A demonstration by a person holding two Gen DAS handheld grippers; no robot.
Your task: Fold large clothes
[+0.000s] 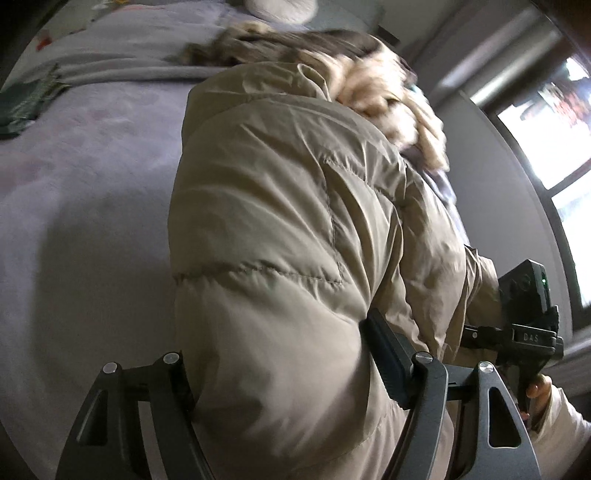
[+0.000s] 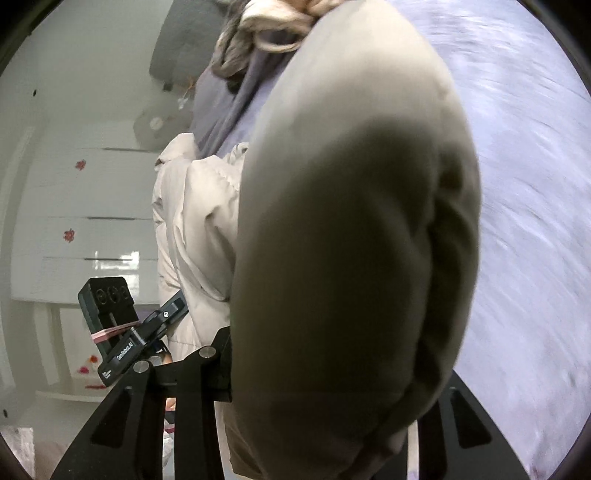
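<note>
A large beige padded coat with a fur-trimmed hood lies on a lilac bed cover. My left gripper is shut on the coat's lower bulk, fabric bulging between its fingers. The right gripper's body shows at the coat's right side in the left wrist view. In the right wrist view my right gripper is shut on a thick padded part of the coat, which hides its right finger. The left gripper's body shows at lower left there.
A dark green folded cloth lies at the bed's far left and a pale pillow at the head. A window is on the right. White drawers with red stickers stand beside the bed.
</note>
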